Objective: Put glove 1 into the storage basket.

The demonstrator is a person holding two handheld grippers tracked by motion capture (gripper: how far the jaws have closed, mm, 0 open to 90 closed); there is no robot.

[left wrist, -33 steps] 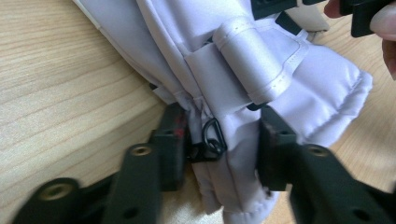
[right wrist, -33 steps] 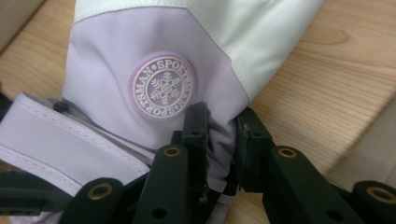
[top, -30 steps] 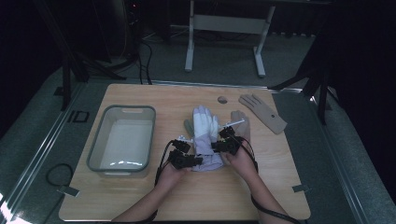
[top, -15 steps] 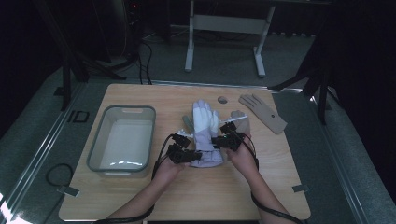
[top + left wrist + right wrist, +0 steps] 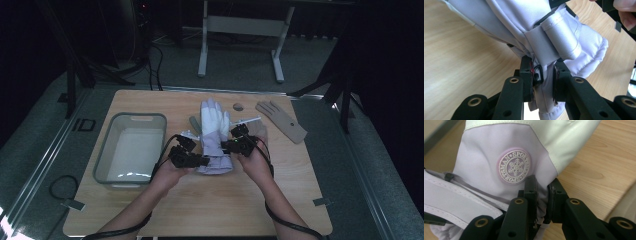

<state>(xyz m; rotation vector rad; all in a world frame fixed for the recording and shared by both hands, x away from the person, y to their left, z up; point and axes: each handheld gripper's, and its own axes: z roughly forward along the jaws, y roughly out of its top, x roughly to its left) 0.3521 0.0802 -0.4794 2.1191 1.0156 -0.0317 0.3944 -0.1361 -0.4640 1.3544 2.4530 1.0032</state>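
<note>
Dark surroundings frame a pale wooden table (image 5: 210, 200), behind which the legs of a grey metal stand (image 5: 240, 35) are seen on the floor. On the left part of the table a grey plastic tub (image 5: 131, 150) is set. Toward the far right corner a tan glove (image 5: 282, 120) is laid flat, and a small round grey object (image 5: 238, 106) lies between it and the middle of the table (what it is cannot be told).

At the centre a white and lilac ski glove (image 5: 214, 137) is stretched out, its fingers pointing away from the person and its cuff toward the near edge. The cuff is gripped from both sides. The left gripper (image 5: 192, 159) is held at the cuff's left corner; in the left gripper view its jaws are seen closed narrowly on a fold of the lilac cuff fabric (image 5: 544, 82), just under a silvery strap (image 5: 560, 37) that is rolled across the wrist. The right gripper (image 5: 235, 145) is held at the cuff's right edge; in the right gripper view its jaws are pinched on the cloth (image 5: 541, 195) just below a round snowflake badge (image 5: 514, 166) sewn onto the lilac back of the glove. A second greyish glove (image 5: 195, 122) is partly covered by the white one, only a finger being seen at its left side.

Both hands are brought in from the near edge, with black cables trailing back along the forearms.
</note>
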